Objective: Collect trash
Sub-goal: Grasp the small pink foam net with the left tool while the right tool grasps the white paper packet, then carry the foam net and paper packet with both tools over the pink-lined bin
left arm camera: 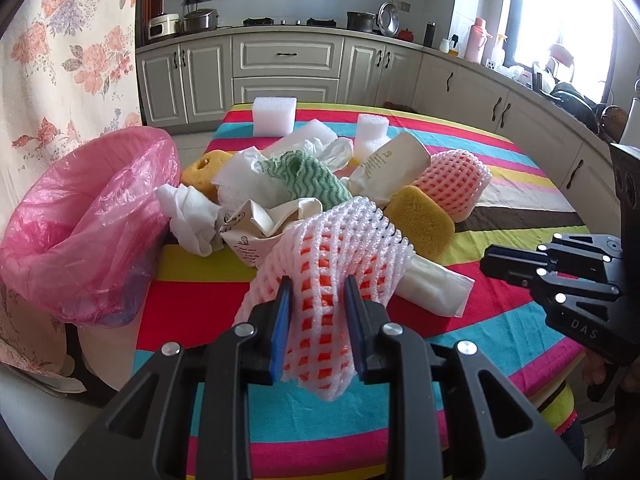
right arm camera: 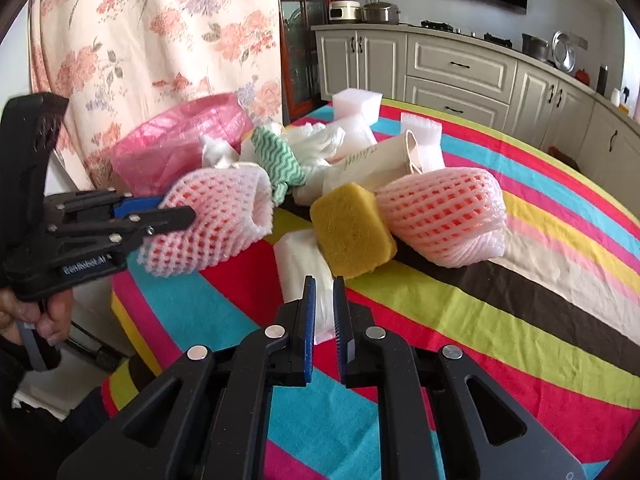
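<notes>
Left gripper (left arm camera: 318,292) clamped on foam net (left arm camera: 332,256), beside pink-lined bin (left arm camera: 76,216).

The worktop (left arm camera: 500,200) wears a cloth of bright stripes: red, turquoise, lime, yellow, pink, cream and dark brown. At the left of the frame a translucent pink bin bag (left arm camera: 80,216). The foam fruit net (left arm camera: 332,264) is white mesh over orange-red; a second foam net (left arm camera: 456,180) looks the same. Two sponges (left arm camera: 420,216) are mustard yellow. A cloth (left arm camera: 312,176) has green and white zigzags. The curtain (left arm camera: 68,60), upper left, is cream with coral flowers. Each hand-held gripper (left arm camera: 318,312) is black with blue pads (left arm camera: 280,332).
</notes>
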A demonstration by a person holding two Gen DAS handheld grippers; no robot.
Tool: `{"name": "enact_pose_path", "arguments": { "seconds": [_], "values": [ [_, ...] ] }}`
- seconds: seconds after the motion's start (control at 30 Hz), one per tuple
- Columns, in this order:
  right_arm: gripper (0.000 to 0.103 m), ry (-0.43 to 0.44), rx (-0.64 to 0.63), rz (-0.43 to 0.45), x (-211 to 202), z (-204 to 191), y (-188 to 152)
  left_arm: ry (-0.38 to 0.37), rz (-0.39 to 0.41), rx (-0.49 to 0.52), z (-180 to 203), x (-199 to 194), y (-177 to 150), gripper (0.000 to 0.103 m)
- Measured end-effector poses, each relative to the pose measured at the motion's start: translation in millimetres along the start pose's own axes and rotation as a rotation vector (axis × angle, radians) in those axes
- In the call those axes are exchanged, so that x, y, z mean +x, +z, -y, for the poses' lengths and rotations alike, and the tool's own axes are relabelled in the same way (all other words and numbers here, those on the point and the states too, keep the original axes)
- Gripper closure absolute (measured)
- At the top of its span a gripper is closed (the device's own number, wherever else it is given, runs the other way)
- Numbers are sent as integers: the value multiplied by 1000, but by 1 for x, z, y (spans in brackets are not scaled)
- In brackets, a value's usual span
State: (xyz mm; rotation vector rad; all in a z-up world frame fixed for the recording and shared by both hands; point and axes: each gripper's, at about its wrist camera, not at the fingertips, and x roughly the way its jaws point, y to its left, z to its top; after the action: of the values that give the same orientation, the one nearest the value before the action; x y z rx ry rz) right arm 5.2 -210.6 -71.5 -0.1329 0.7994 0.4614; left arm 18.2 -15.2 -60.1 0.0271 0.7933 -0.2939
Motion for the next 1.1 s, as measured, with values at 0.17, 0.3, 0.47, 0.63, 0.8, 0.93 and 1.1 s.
{"name": "enact_pose_path", "arguments": {
  "seconds": [0.17, 0.3, 0.47, 0.63, 0.8, 0.93, 1.1],
  "values": [
    [39, 1, 2, -11, 9, -1, -3, -4, 37, -16, -2, -11, 4, 78],
    [40, 3, -11, -28, 21, -3, -3, -3, 73, -34, -5, -21, 9, 78],
    [41, -14, -40, -66, 42, -6, 0, 14, 99, -57, -10, -27, 13, 78],
    [52, -12, -71, -111, 62, -13, 0, 29, 111, -74, -17, -30, 15, 78],
    [67, 17, -76, -127, 65, -16, 0, 47, 134, -93, -24, -35, 18, 78],
    [67, 33, -57, -93, 50, -16, 3, 57, 149, -106, -29, -39, 21, 78],
    [67, 48, -14, -26, 26, -15, 13, 86, 182, -132, -41, -49, 26, 78]
  ]
}}
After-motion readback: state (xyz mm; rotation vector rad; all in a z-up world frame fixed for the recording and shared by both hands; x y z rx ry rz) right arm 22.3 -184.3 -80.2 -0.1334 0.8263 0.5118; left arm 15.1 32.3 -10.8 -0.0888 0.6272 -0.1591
